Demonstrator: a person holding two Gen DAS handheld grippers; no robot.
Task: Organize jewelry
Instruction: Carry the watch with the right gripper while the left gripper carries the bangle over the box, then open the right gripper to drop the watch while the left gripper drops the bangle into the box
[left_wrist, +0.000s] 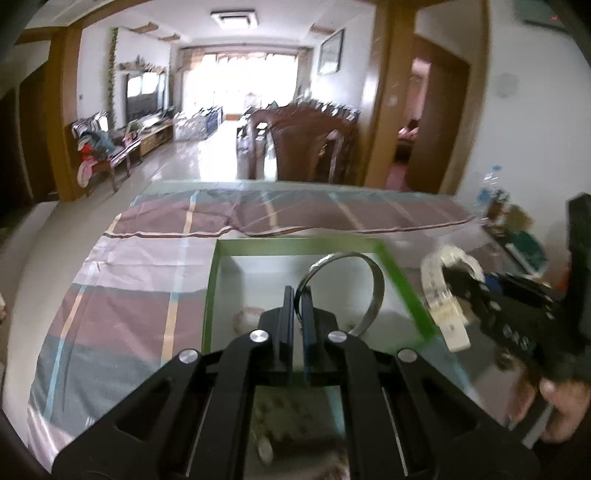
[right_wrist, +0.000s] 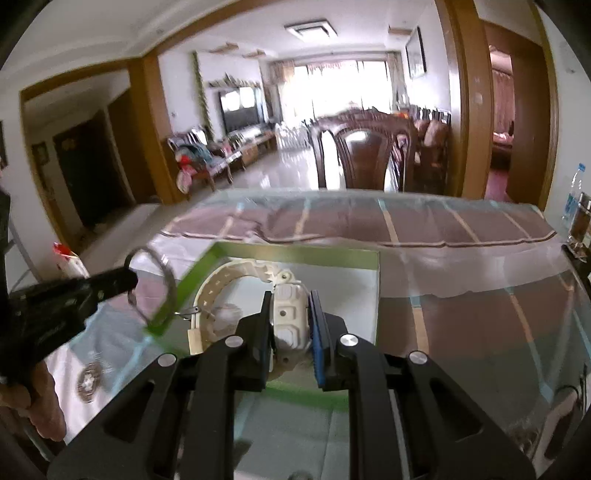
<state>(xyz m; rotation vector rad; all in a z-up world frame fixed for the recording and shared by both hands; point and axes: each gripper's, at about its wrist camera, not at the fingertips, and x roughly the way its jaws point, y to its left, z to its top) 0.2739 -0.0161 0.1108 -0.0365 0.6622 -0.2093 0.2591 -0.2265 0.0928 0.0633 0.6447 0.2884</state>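
Held a thin, shiny metal bangle (left_wrist: 343, 291) in the left hand-held gripper (left_wrist: 298, 306), black fingers pinched almost together on its rim. Stood the round hoop on edge above the green-rimmed tray (left_wrist: 406, 280), open face turned sideways, lower curve dipping toward the pale tray floor.

Gripped a chunky cream plastic watch (right_wrist: 290, 317) in the right hand-held gripper (right_wrist: 291, 321), fingers set a watch-width apart, one on each side of the boxy case. Pointed the long line of the watch away from the camera; curled the ribbed strap up and left in an arch above the same tray (right_wrist: 332, 254). Hung the loose strap end with its metal buckle down by the left tray wall.

From the left view, showed the watch just right of the tray, above the glass worktop (left_wrist: 436, 354), blurred. From the right view, showed the bangle just left of the tray's green corner, also blurred.

Lay under the tray: a soft striped cloth (left_wrist: 122, 291) in pink, brown and grey-blue, flat beneath the smooth glass.
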